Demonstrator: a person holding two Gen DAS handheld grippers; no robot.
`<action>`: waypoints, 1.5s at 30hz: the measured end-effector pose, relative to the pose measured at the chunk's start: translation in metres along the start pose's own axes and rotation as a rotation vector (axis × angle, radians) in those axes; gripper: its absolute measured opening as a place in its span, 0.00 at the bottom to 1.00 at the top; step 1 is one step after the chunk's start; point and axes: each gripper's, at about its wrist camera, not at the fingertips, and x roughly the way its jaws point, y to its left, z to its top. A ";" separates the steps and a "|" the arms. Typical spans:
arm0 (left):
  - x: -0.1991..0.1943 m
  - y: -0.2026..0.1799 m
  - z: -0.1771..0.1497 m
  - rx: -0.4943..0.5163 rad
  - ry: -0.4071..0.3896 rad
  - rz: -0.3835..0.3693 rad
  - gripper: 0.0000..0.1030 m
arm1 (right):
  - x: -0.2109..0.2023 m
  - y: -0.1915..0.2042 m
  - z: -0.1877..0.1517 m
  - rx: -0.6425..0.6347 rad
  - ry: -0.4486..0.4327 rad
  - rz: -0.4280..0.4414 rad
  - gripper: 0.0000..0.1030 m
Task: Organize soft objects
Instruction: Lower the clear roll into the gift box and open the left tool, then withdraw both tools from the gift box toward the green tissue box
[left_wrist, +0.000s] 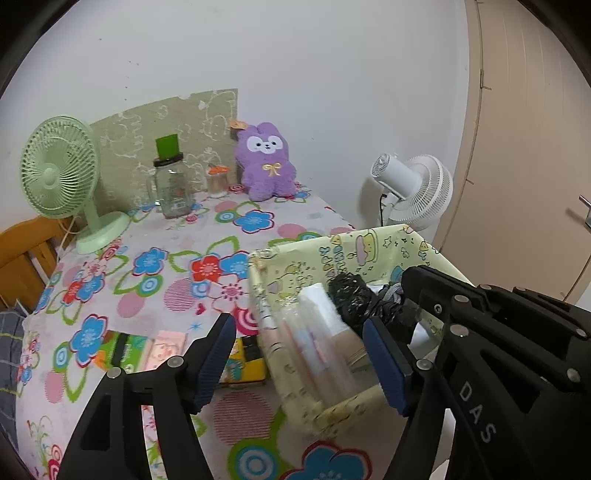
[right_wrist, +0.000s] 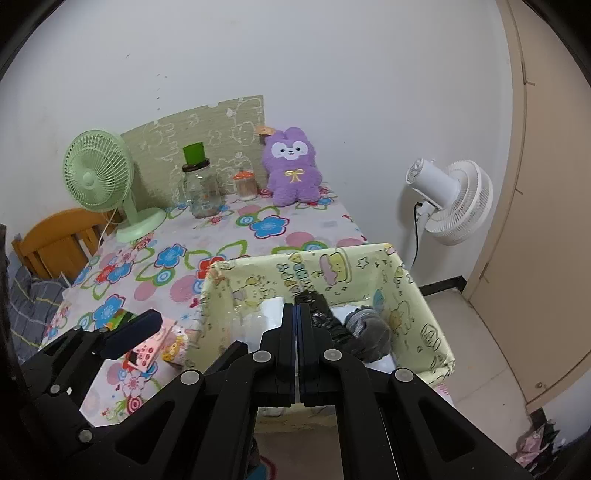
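Black left gripper (left_wrist: 299, 354) is filling the bottom of its own view, jaws standing wide apart with nothing between the blue pads (left_wrist: 218, 354); behind the gap a yellow box (left_wrist: 321, 254) is sitting at the table's near right corner. No earlier picture is on hand to compare. In the box a clear packet (left_wrist: 314, 343) is lying at 9 o'clock, a black crinkled bundle (left_wrist: 351, 299) in the middle, and a grey sock (right_wrist: 369, 326) at 3 o'clock beside it, over something white.

Right gripper (right_wrist: 298, 321) is pointing down over the same box in its own view, jaws pressed together with nothing held, tips hanging above the bundle; touching or not, I cannot tell.

On the flowered table (left_wrist: 177, 236) a pink pack (right_wrist: 147, 354) and a green pack (left_wrist: 123, 350) are lying at 9 o'clock of the box, near the front edge. At 12 o'clock a purple plush (left_wrist: 267, 162) is sitting upright against the wall. Left of it are standing a small orange-lidded jar (left_wrist: 217, 181), a glass jar (left_wrist: 171, 188) with a green cup on top, and a green fan (left_wrist: 59, 166) at 10 o'clock. At 2 o'clock a white fan (right_wrist: 454, 201) is standing on the floor, off the table.
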 end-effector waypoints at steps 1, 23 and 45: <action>-0.003 0.002 -0.001 -0.001 -0.004 0.005 0.74 | -0.001 0.002 0.000 -0.001 0.001 -0.001 0.03; -0.054 0.060 -0.030 -0.056 -0.052 0.058 0.76 | -0.029 0.079 -0.017 -0.067 -0.028 0.079 0.02; -0.055 0.121 -0.054 -0.103 -0.039 0.117 0.77 | -0.009 0.139 -0.030 -0.112 -0.030 0.123 0.02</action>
